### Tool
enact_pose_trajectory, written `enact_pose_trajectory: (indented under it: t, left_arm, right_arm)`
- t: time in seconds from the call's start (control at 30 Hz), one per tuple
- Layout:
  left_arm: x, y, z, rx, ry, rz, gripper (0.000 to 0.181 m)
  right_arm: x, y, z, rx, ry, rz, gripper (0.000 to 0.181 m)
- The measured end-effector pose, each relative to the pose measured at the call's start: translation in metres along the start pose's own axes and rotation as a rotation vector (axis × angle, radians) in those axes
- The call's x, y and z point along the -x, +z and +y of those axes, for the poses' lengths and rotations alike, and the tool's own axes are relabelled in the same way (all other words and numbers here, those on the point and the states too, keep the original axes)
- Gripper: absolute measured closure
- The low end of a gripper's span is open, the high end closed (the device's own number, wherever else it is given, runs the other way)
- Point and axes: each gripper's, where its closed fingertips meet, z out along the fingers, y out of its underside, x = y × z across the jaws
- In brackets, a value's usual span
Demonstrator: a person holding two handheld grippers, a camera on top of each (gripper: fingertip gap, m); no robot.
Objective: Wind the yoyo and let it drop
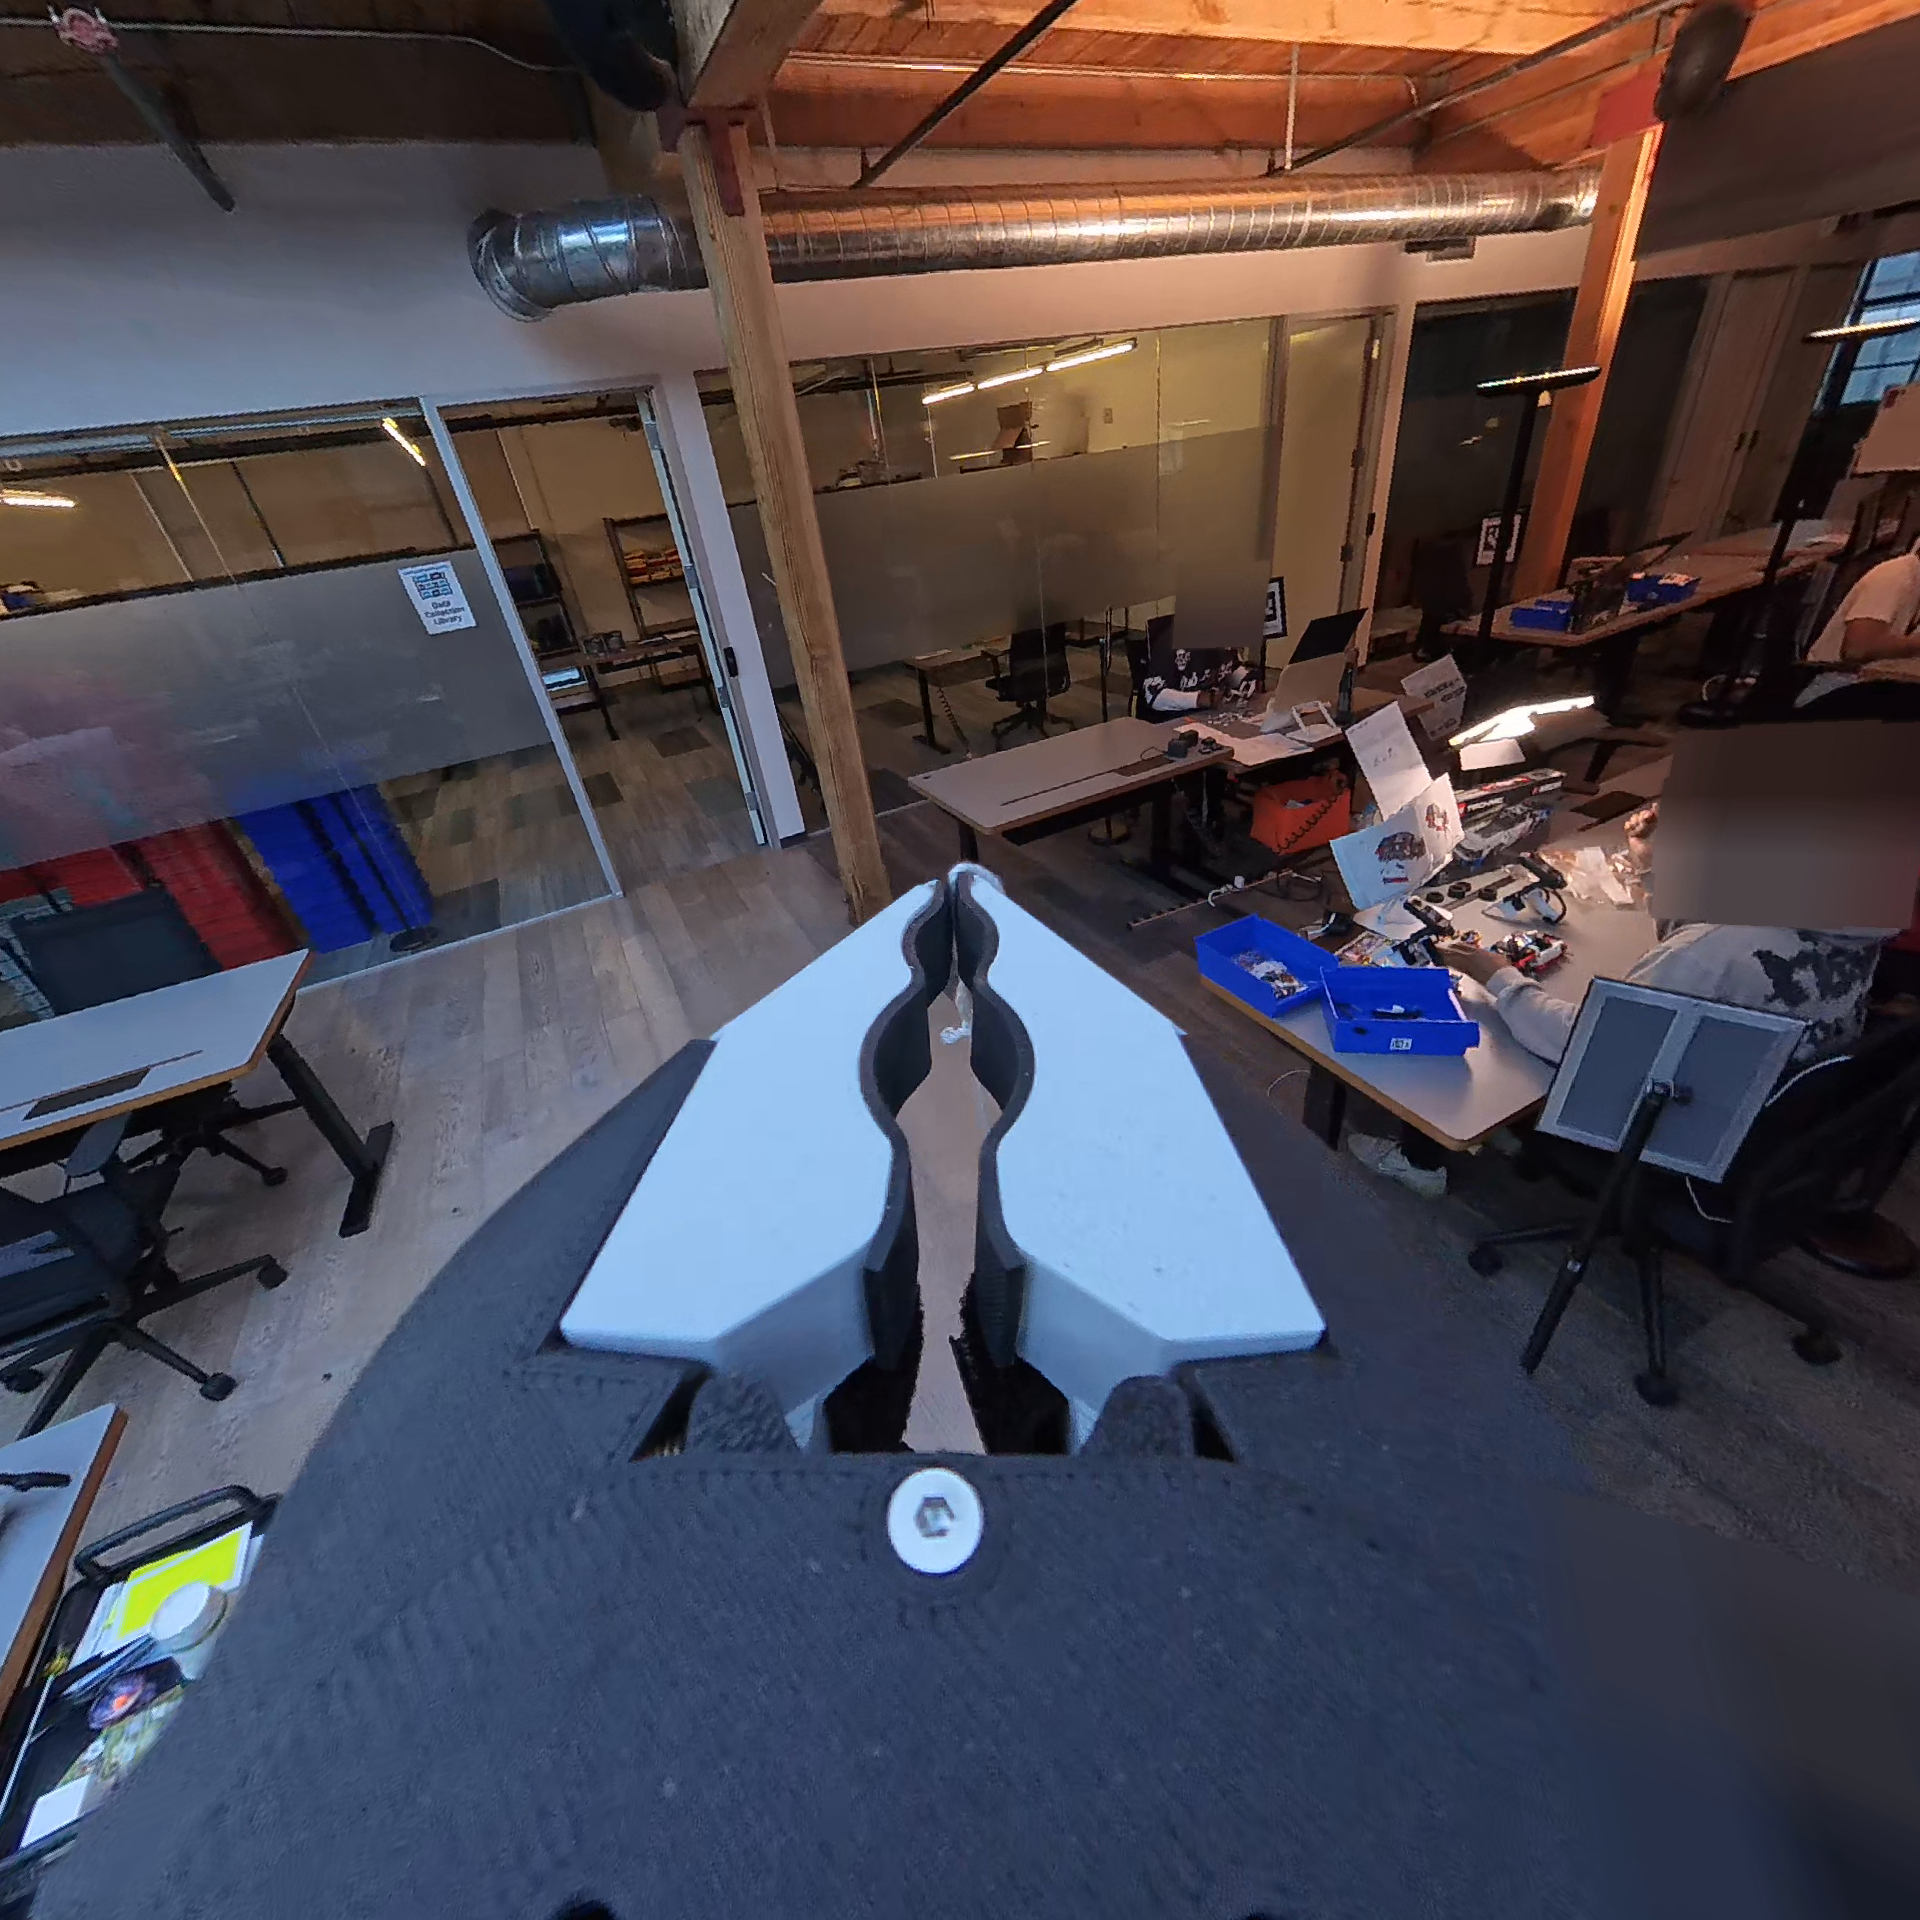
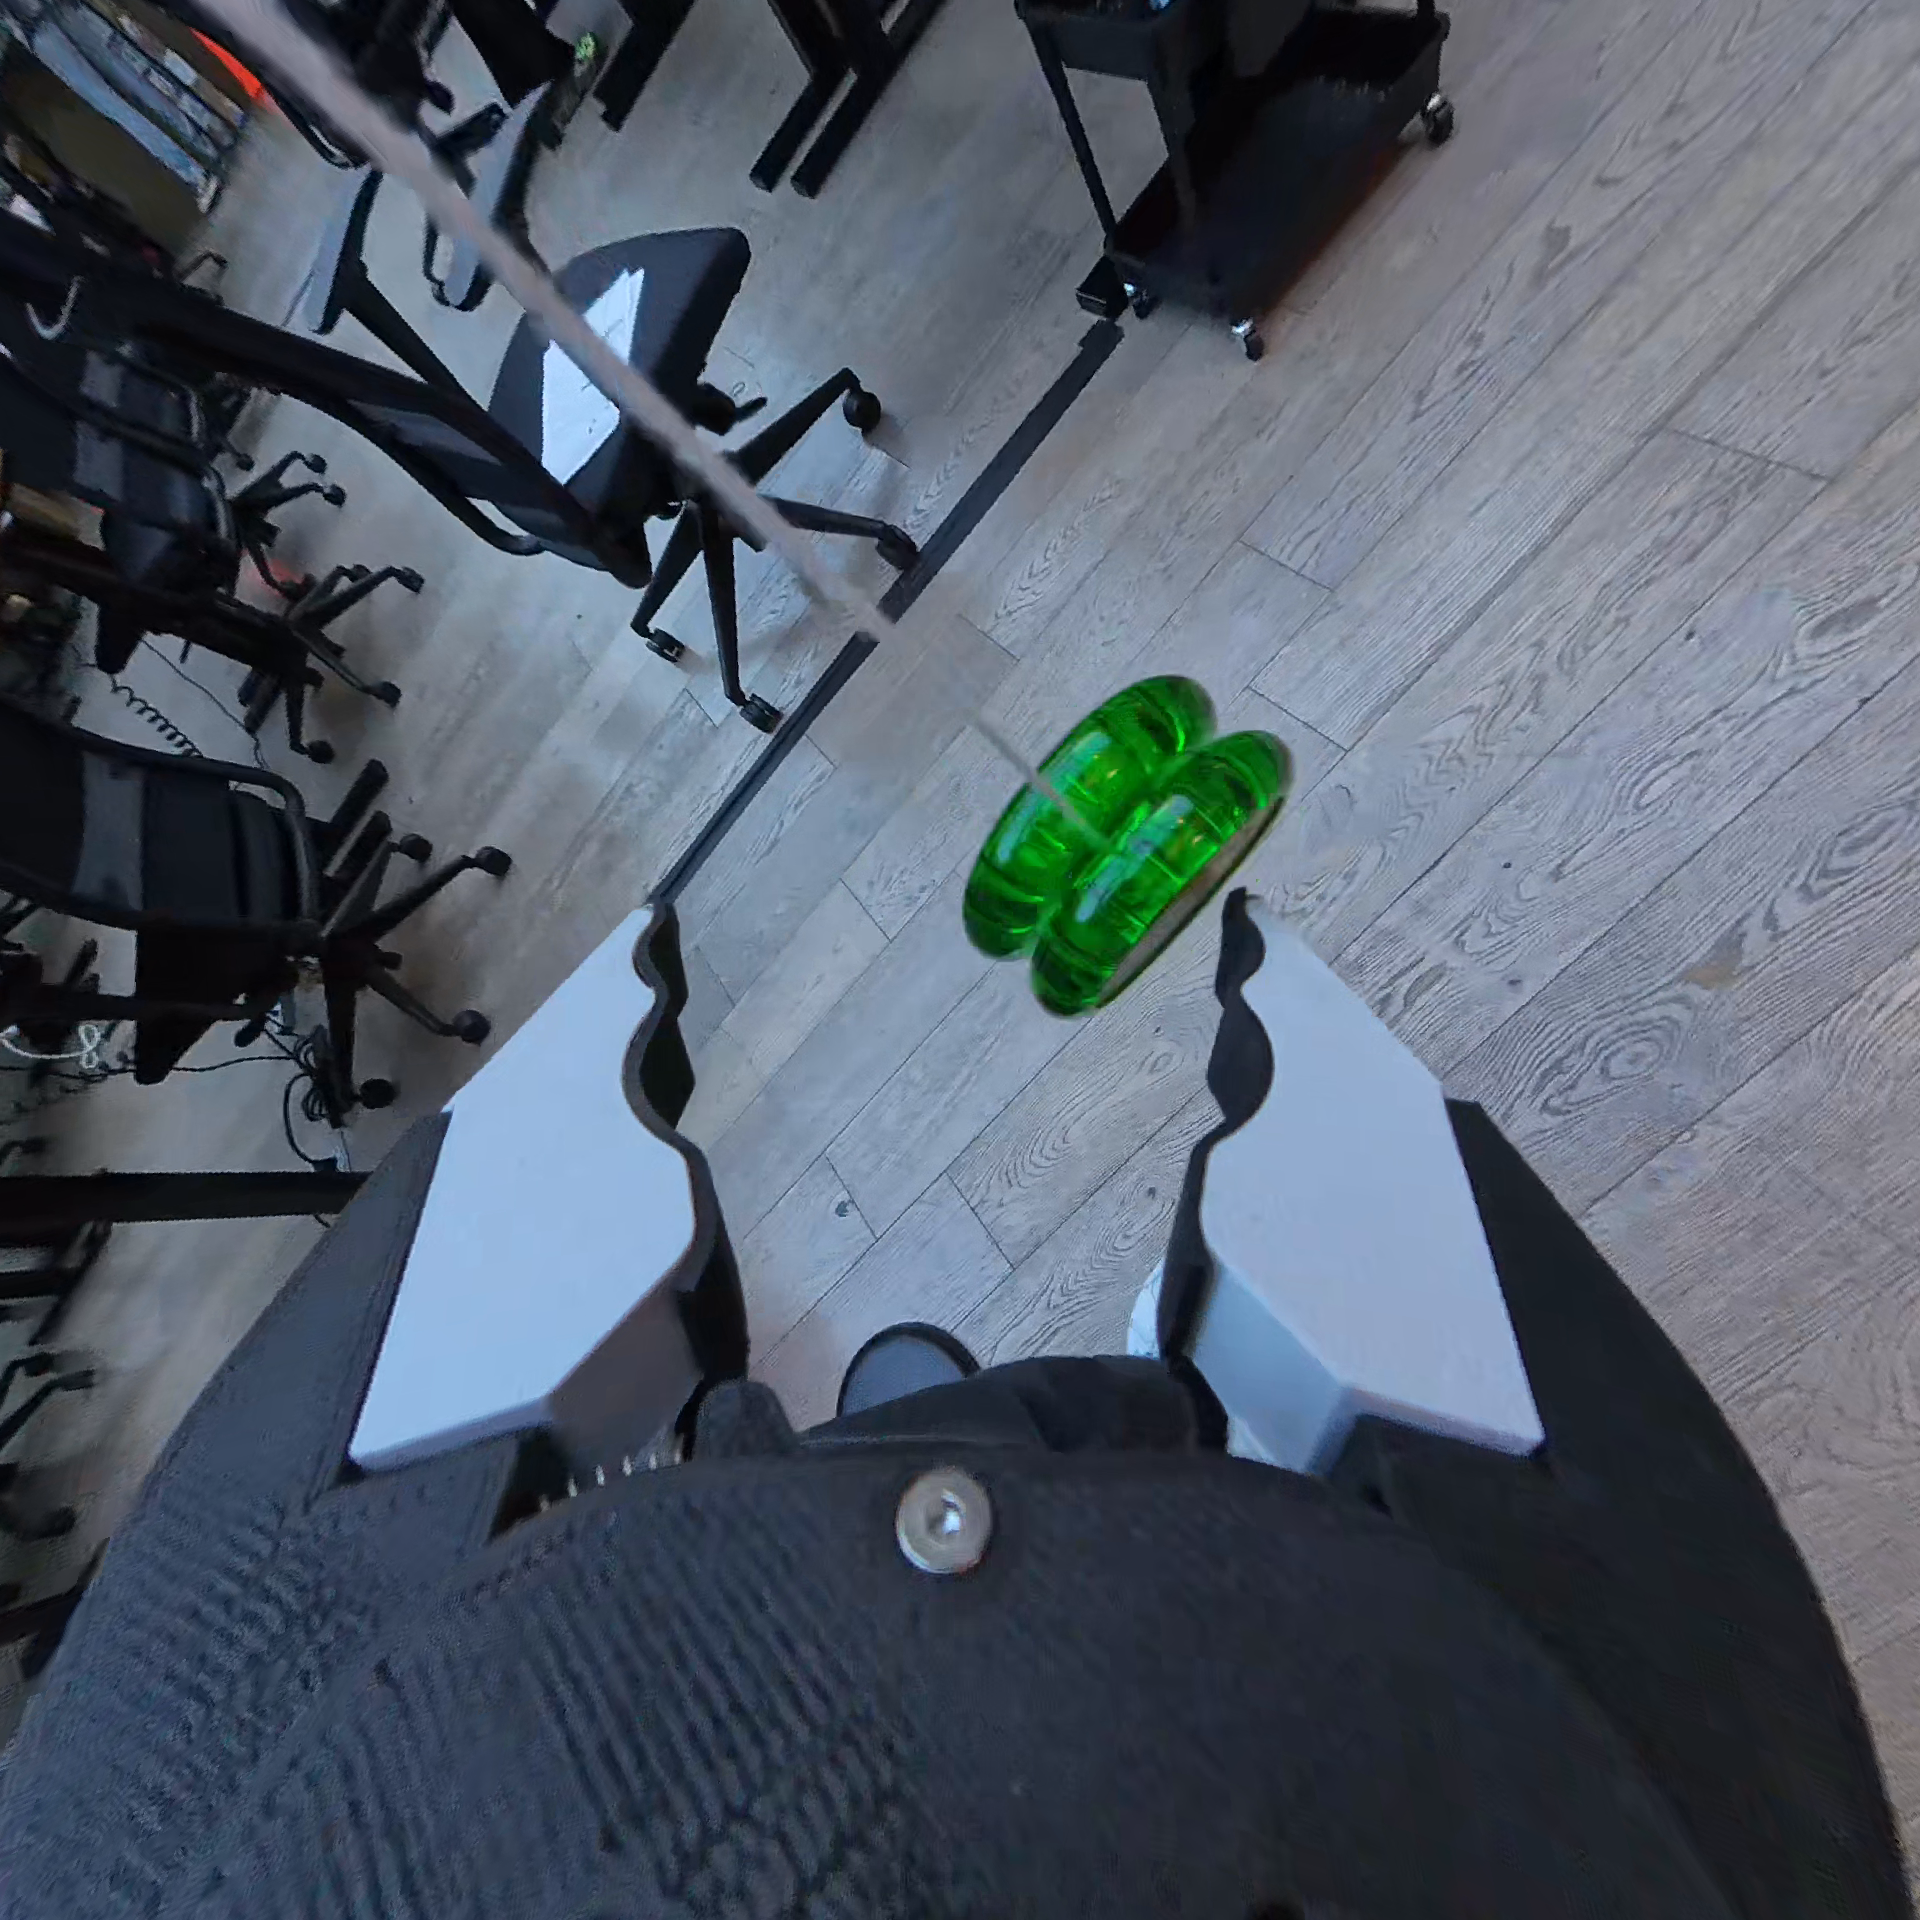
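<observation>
A printed sign (image 1: 437,596) (white, with writing) hangs on the glass wall (image 1: 260,675).

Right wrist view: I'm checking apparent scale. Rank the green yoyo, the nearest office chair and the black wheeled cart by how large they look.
1. Office chair
2. Black wheeled cart, cropped, so unsure against the chair
3. Green yoyo, though nearest the camera

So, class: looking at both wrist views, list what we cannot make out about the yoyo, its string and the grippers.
- Left wrist view: the yoyo is out of frame; only a bit of string shows between the shut left gripper fingers.
- Right wrist view: the string's upper end leaves the top edge, blurred.
- Right wrist view: the green yoyo, beyond the open right gripper, is motion-blurred; spin and wound string unreadable.
</observation>
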Motion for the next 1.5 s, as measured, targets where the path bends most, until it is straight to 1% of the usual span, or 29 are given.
enact_pose_trajectory:
  t: [0.1,0.2,0.23,0.27,0.33,0.37,0.43,0.47,0.53,0.6,0.67,0.7,0.73,0.77,0.8,0.83,0.87,0.9,0.97,1.03,1.07,1.17,1.23,1.27,1.3,1.37,1.43,1.5]
  left_arm:
    - [-0.002,0.002,0.000,0.003,0.004,0.001,0.181]
    - [-0.005,0.000,-0.001,0.007,0.019,0.000,0.181]
    - [-0.005,-0.001,-0.001,0.007,0.020,0.003,0.181]
    - [-0.006,-0.002,-0.001,0.008,0.022,0.005,0.181]
    - [-0.007,-0.004,-0.001,0.011,0.030,0.006,0.181]
    - [-0.006,-0.004,-0.001,0.013,0.033,0.004,0.181]
    - [-0.004,-0.007,-0.001,0.012,0.033,0.002,0.181]
    - [-0.002,-0.008,-0.001,0.012,0.029,0.003,0.181]
    - [0.003,-0.011,-0.001,0.009,0.023,-0.007,0.181]
    - [0.016,-0.017,0.000,0.020,0.033,-0.041,0.181]
    - [0.041,-0.029,0.006,0.040,0.064,-0.121,0.181]
    - [0.060,-0.038,0.013,0.067,0.079,-0.173,0.181]
    - [0.081,-0.048,0.025,0.106,0.083,-0.222,0.181]
    - [0.106,-0.060,0.041,0.155,0.075,-0.266,0.181]
    - [0.132,-0.073,0.063,0.211,0.060,-0.307,0.181]
    - [0.159,-0.088,0.089,0.262,0.041,-0.346,0.181]
    - [0.186,-0.103,0.120,0.300,0.015,-0.377,0.181]
    - [0.207,-0.115,0.155,0.336,-0.018,-0.379,0.181]
    - [0.235,-0.133,0.241,0.397,-0.099,-0.312,0.181]
    - [0.253,-0.147,0.344,0.437,-0.210,-0.263,0.181]
    - [0.256,-0.153,0.399,0.452,-0.279,-0.229,0.181]
    - [0.247,-0.163,0.559,0.456,-0.507,-0.131,0.181]
    - [0.225,-0.165,0.655,0.452,-0.643,-0.059,0.181]
    - [0.212,-0.165,0.696,0.442,-0.692,-0.032,0.181]
    - [0.199,-0.163,0.733,0.419,-0.739,-0.003,0.181]
    - [0.168,-0.157,0.790,0.354,-0.844,0.062,0.181]
    - [0.135,-0.155,0.836,0.306,-0.944,0.139,0.181]
    - [0.106,-0.156,0.878,0.304,-1.004,0.174,0.170]
  right_arm:
    - [-0.014,0.010,-0.012,-0.025,-0.011,0.024,0.081]
    - [-0.023,0.014,-0.020,-0.038,-0.064,0.041,0.089]
    - [-0.023,0.015,-0.022,-0.036,-0.094,0.031,0.098]
    - [-0.024,0.016,-0.023,-0.035,-0.129,0.041,0.103]
    - [-0.031,0.018,-0.027,-0.032,-0.217,0.092,0.107]
    - [-0.037,0.018,-0.028,-0.024,-0.258,0.130,0.113]
    - [-0.045,0.020,-0.036,-0.046,-0.318,0.176,0.118]
    - [-0.046,0.022,-0.039,-0.051,-0.332,0.169,0.127]
    - [-0.040,0.027,-0.044,-0.041,-0.362,0.109,0.153]
    - [-0.044,0.028,-0.047,-0.004,-0.417,0.119,0.154]
    - [-0.040,0.022,-0.047,0.006,-0.482,0.053,0.154]
    - [-0.042,0.015,-0.046,0.020,-0.500,0.035,0.154]
    - [-0.043,0.006,-0.045,0.030,-0.530,-0.014,0.154]
    - [-0.046,-0.004,-0.042,0.054,-0.539,-0.067,0.154]
    - [-0.056,-0.015,-0.038,0.100,-0.526,-0.091,0.154]
    - [-0.061,-0.030,-0.034,0.150,-0.526,-0.165,0.154]
    - [-0.070,-0.047,-0.034,0.188,-0.528,-0.214,0.154]
    - [-0.084,-0.066,-0.036,0.240,-0.533,-0.230,0.154]
    - [-0.102,-0.113,-0.047,0.330,-0.593,-0.305,0.154]
    - [-0.121,-0.166,-0.072,0.408,-0.630,-0.314,0.154]
    - [-0.128,-0.193,-0.087,0.442,-0.655,-0.304,0.154]
    - [-0.146,-0.271,-0.142,0.545,-0.775,-0.185,0.154]
    - [-0.145,-0.316,-0.182,0.616,-0.865,-0.091,0.154]
    - [-0.140,-0.336,-0.202,0.648,-0.909,-0.052,0.154]
    - [-0.132,-0.355,-0.222,0.679,-0.945,-0.013,0.153]
    - [-0.114,-0.387,-0.265,0.725,-1.013,0.082,0.153]
    - [-0.092,-0.411,-0.304,0.748,-1.066,0.160,0.154]
    - [-0.069,-0.427,-0.337,0.748,-1.099,0.217,0.153]
